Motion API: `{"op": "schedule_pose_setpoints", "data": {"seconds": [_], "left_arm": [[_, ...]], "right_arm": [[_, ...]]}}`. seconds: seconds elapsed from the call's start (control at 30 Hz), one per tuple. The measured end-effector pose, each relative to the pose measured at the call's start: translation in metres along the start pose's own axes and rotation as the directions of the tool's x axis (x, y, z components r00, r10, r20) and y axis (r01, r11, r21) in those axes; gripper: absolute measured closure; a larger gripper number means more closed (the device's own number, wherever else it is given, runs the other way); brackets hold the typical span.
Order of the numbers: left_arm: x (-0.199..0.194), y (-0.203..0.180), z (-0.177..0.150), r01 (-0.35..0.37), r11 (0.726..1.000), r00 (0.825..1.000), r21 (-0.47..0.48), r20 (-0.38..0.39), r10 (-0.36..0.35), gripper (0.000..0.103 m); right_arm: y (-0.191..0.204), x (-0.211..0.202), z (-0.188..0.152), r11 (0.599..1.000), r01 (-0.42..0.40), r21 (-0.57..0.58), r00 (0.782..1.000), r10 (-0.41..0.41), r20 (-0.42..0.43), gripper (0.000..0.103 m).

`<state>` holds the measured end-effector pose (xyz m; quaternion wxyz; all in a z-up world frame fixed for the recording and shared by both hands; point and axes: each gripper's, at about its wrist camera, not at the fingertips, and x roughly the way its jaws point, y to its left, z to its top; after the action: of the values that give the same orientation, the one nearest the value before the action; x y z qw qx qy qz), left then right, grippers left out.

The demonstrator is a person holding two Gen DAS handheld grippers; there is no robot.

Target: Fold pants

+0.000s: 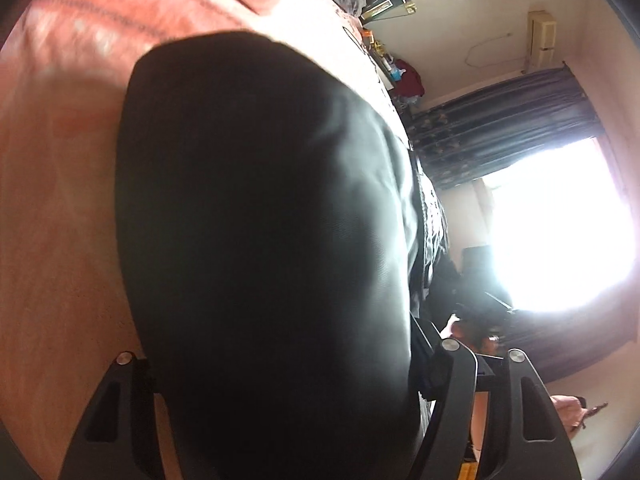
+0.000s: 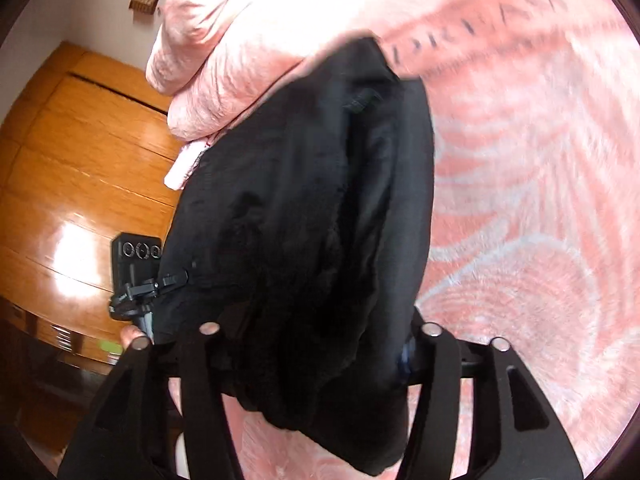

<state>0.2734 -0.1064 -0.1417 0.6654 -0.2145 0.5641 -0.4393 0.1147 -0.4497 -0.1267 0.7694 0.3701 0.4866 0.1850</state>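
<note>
Black pants (image 1: 264,240) fill the gap of the left gripper (image 1: 288,364), fingertips hidden, can't tell its grip. Right gripper (image 2: 320,336) same: cloth bunched between fingers, grip unclear. Pink blanket (image 2: 520,160) from 12 to 4 o'clock, wooden wardrobe (image 2: 80,160) at 9. Bright window (image 1: 560,232) at 3.
</note>
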Motion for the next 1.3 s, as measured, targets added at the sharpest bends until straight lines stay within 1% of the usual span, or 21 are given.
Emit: {"op": "schedule_pose_setpoints", "data": {"seconds": [0.07,0.1,0.17,0.23,0.3,0.37,0.47,0.5,0.57,0.6,0.67,0.73,0.8,0.83,0.93,0.97,1.0,1.03,1.1,1.2,1.3], "left_arm": [[-0.003,0.001,-0.004,-0.012,1.000,1.000,0.015,0.012,0.012,0.027],[-0.005,-0.001,-0.007,-0.029,0.999,0.999,0.023,0.022,0.029,0.025],[-0.009,-0.005,0.008,-0.070,0.997,0.997,0.021,0.038,0.070,0.014],[-0.018,-0.003,0.002,-0.133,0.991,0.989,0.000,0.065,0.133,0.009],[-0.034,-0.008,-0.007,-0.216,0.976,0.971,0.002,0.107,0.215,0.006],[-0.048,-0.022,-0.017,-0.330,0.944,0.932,0.022,0.166,0.322,0.004],[-0.069,-0.046,-0.042,-0.496,0.868,0.844,0.036,0.256,0.472,0.004],[-0.072,-0.052,-0.050,-0.522,0.852,0.827,0.033,0.262,0.496,0.004],[-0.086,-0.077,-0.071,-0.538,0.842,0.812,0.025,0.282,0.511,0.004],[-0.090,-0.084,-0.083,-0.548,0.836,0.799,0.013,0.305,0.519,0.004],[-0.087,-0.103,-0.114,-0.587,0.809,0.761,0.001,0.341,0.552,0.004],[-0.085,-0.119,-0.124,-0.651,0.759,0.706,-0.005,0.363,0.608,0.004],[-0.090,-0.127,-0.146,-0.719,0.695,0.641,-0.004,0.384,0.665,0.004],[-0.089,-0.133,-0.154,-0.741,0.672,0.621,0.008,0.391,0.680,0.004],[-0.104,-0.155,-0.181,-0.761,0.648,0.600,0.022,0.406,0.690,0.004],[-0.100,-0.158,-0.184,-0.758,0.652,0.603,0.022,0.405,0.687,0.004],[-0.100,-0.163,-0.189,-0.748,0.664,0.616,0.027,0.401,0.678,0.004],[-0.101,-0.168,-0.194,-0.744,0.667,0.621,0.027,0.394,0.677,0.004],[-0.100,-0.175,-0.202,-0.752,0.659,0.618,0.027,0.378,0.690,0.004],[-0.098,-0.185,-0.212,-0.768,0.639,0.598,0.027,0.389,0.701,0.004],[-0.099,-0.192,-0.221,-0.795,0.607,0.562,0.024,0.408,0.720,0.004]], "right_arm": [[-0.008,0.001,-0.007,0.999,-0.038,0.026,0.999,0.037,0.021,0.039],[-0.008,-0.001,-0.009,0.999,-0.026,0.021,0.999,0.025,0.032,0.030],[-0.006,-0.007,-0.016,1.000,0.029,-0.002,0.998,-0.029,0.060,0.027],[-0.003,-0.018,-0.021,0.997,0.076,-0.002,0.993,-0.076,0.095,0.021],[0.002,-0.035,-0.028,0.992,0.130,0.010,0.982,-0.130,0.140,0.014],[0.011,-0.055,-0.040,0.974,0.227,0.016,0.955,-0.225,0.193,0.009],[0.029,-0.074,-0.055,0.944,0.331,0.002,0.914,-0.321,0.246,0.005],[0.037,-0.076,-0.057,0.938,0.347,-0.006,0.908,-0.335,0.254,0.003],[0.059,-0.083,-0.071,0.919,0.393,-0.039,0.886,-0.367,0.283,0.003],[0.065,-0.088,-0.079,0.905,0.422,-0.055,0.872,-0.389,0.297,0.003],[0.088,-0.095,-0.096,0.870,0.487,-0.080,0.836,-0.437,0.333,0.003],[0.104,-0.101,-0.115,0.848,0.520,-0.102,0.812,-0.453,0.368,0.003],[0.120,-0.106,-0.126,0.843,0.525,-0.112,0.811,-0.457,0.365,0.003],[0.127,-0.106,-0.132,0.835,0.538,-0.112,0.804,-0.469,0.367,0.003],[0.143,-0.109,-0.150,0.793,0.600,-0.109,0.759,-0.521,0.391,0.003],[0.148,-0.110,-0.156,0.780,0.616,-0.108,0.746,-0.534,0.399,0.003],[0.153,-0.113,-0.161,0.774,0.624,-0.110,0.737,-0.536,0.411,0.003],[0.158,-0.114,-0.167,0.765,0.636,-0.105,0.725,-0.545,0.421,0.003],[0.166,-0.116,-0.174,0.740,0.666,-0.094,0.698,-0.574,0.428,0.003],[0.179,-0.119,-0.186,0.708,0.701,-0.087,0.662,-0.601,0.449,0.003],[0.188,-0.120,-0.194,0.706,0.701,-0.104,0.667,-0.597,0.446,0.003]]}}
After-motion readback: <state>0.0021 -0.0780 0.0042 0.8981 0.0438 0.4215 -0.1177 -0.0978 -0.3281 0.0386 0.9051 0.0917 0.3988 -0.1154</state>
